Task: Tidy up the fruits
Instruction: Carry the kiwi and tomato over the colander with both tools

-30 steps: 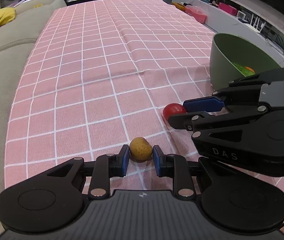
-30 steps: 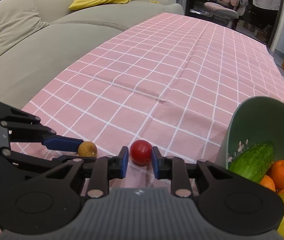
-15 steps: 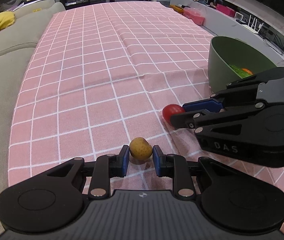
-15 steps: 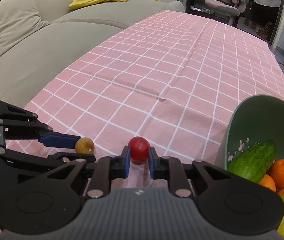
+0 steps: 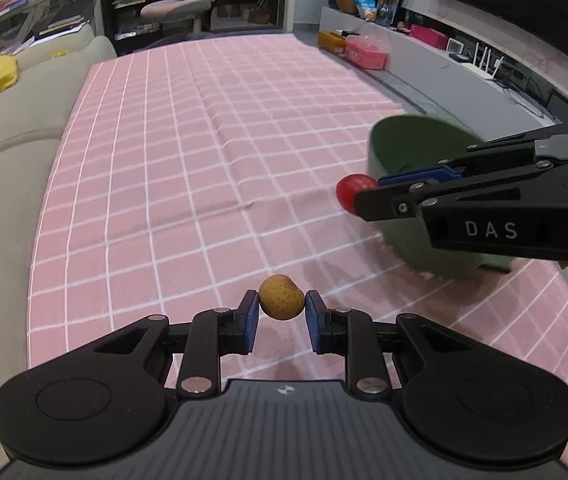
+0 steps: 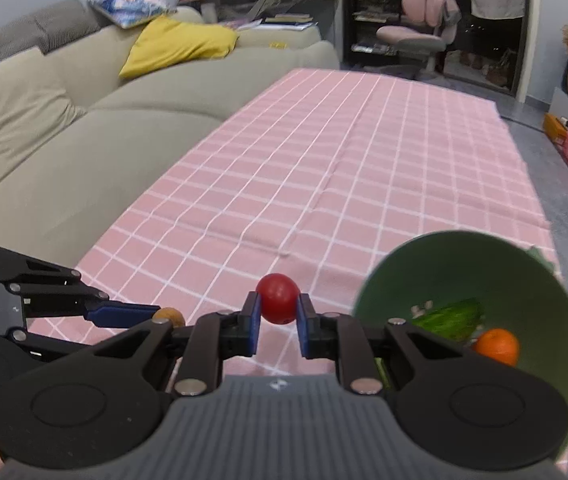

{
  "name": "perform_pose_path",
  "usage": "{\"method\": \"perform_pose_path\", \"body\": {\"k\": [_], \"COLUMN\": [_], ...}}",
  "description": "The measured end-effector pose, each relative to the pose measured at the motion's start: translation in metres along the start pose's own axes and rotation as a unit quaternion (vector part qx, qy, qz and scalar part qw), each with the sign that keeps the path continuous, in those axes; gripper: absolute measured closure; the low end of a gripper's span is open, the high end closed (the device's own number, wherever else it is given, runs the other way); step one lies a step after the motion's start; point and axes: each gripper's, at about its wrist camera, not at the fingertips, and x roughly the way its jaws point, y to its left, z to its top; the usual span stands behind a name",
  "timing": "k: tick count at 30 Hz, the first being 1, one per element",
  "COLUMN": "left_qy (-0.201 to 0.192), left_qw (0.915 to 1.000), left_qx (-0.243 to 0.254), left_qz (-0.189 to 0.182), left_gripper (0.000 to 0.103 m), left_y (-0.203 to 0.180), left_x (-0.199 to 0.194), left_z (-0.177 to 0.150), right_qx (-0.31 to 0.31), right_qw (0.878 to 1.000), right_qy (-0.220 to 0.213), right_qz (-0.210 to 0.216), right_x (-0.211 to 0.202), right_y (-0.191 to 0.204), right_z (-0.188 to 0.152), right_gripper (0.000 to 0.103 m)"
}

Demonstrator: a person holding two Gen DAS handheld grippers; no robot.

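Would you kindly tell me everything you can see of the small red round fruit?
The small red round fruit is smooth, glossy and evenly red, like a tomato. The right gripper is shut on it, a blue pad pressing each side, holding it above the pink checked tablecloth. It sits beside the rim of the green bowl, not inside. Only the pads touch it.

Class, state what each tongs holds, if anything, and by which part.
Left tongs pinch the brown fruit at its two sides; right tongs pinch the red tomato at its lower sides.
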Motion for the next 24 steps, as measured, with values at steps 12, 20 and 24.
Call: {"method": "perform_pose_path", "body": {"k": [12,20,24], "left_qy": [-0.023,-0.021,-0.008], "left_qw": [0.9988,0.9975,0.9978], "left_qx": [0.039,0.057,0.059], "left_qz": [-0.019,-0.034,-0.031], "left_gripper": [0.075,0.075,0.075], "left_y": [-0.061,-0.101,-0.110], "left_x": [-0.015,-0.003,0.012], "left_z": [0.042,0.058,0.063], "right_qx": [0.044,0.082,0.104], "right_qw": [0.998,0.994,0.992], "right_qy": [-0.034,-0.050,-0.041], "right_qz": [-0.037,-0.059,-0.067], "right_x": [-0.062,-0.095,-0.095], "right_y": [-0.056,-0.099,-0.114], "right_z": [-0.007,-0.019,-0.026], "right_gripper": [0.089,0.089,0.088]}}
